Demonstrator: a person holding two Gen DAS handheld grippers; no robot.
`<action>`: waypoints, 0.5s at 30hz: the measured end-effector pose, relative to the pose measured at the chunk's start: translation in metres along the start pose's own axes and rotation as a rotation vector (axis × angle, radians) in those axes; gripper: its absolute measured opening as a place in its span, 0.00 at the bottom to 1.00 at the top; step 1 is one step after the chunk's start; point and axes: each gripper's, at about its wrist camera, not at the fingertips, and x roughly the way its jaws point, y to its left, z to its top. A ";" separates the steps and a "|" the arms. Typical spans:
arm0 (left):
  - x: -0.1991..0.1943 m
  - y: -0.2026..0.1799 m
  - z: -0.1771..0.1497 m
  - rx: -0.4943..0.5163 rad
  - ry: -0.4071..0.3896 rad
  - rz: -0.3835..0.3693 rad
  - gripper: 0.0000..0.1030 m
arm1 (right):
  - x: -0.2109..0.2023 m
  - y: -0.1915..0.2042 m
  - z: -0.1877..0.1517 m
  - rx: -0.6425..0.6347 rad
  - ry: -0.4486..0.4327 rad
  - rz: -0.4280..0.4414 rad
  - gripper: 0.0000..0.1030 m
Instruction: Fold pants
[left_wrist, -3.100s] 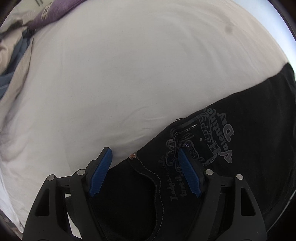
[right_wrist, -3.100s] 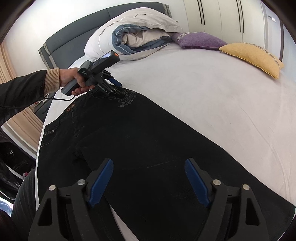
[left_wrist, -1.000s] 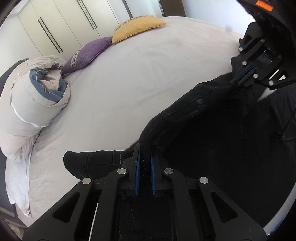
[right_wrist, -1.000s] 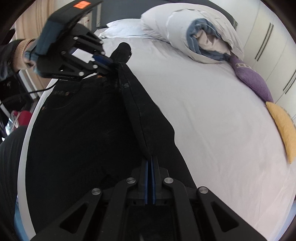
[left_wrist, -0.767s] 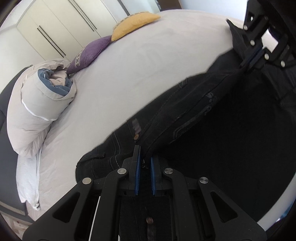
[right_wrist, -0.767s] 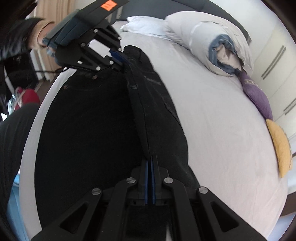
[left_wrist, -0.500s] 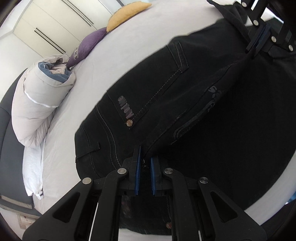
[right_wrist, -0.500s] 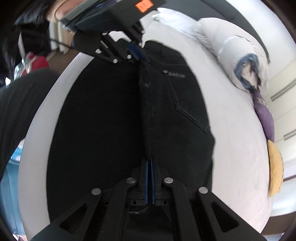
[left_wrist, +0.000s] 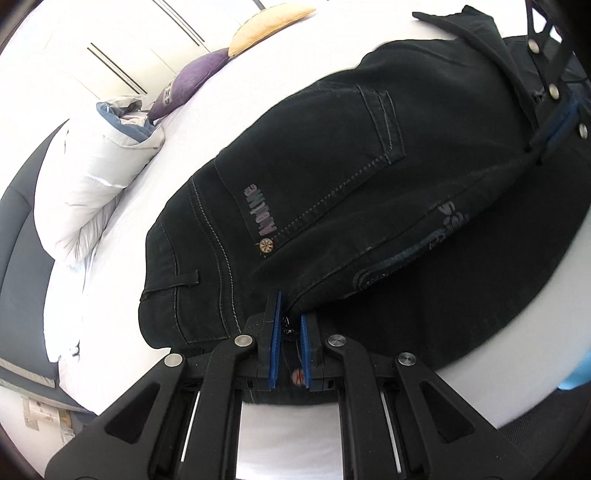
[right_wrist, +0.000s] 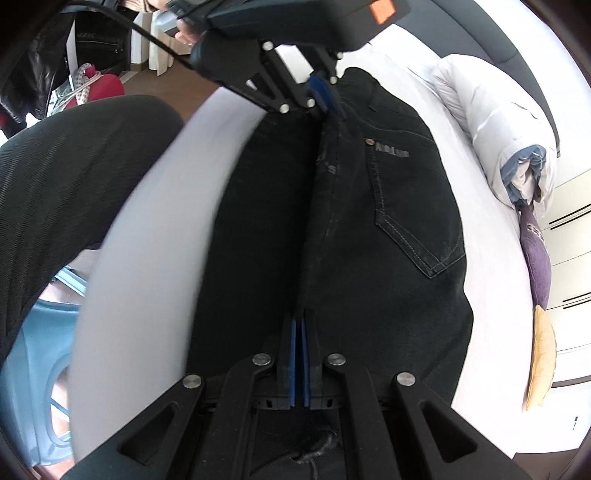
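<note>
Black jeans (left_wrist: 332, 177) lie on the white bed (left_wrist: 280, 51), one half folded over the other, with a back pocket facing up. My left gripper (left_wrist: 287, 321) is shut on the waistband edge of the pants. My right gripper (right_wrist: 300, 325) is shut on the same lifted edge further down the pants (right_wrist: 388, 206). The left gripper also shows in the right wrist view (right_wrist: 325, 94), and the right gripper shows at the far right of the left wrist view (left_wrist: 561, 122). The held edge hangs stretched between the two grippers near the bed's front edge.
A rolled white and blue duvet (left_wrist: 92, 177) lies at the head of the bed, with a purple pillow (left_wrist: 188, 83) and a yellow pillow (left_wrist: 269, 26) beyond. A dark headboard (left_wrist: 14, 236) stands at the left. The person's dark-clothed leg (right_wrist: 66, 177) and a light blue object (right_wrist: 33, 354) are beside the bed.
Both grippers closed on the pants' far edge, lifted it and carried it toward the near edge of the bed. The back pocket side has turned face up.
</note>
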 end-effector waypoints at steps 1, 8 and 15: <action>0.001 0.002 0.000 0.001 0.000 -0.003 0.08 | -0.002 0.006 0.000 0.003 -0.002 0.005 0.03; -0.002 0.009 -0.006 -0.012 -0.001 -0.019 0.08 | -0.005 0.019 0.004 0.005 0.002 0.017 0.03; -0.001 0.016 -0.001 -0.031 0.002 -0.029 0.08 | -0.012 0.035 0.008 0.005 0.001 0.014 0.03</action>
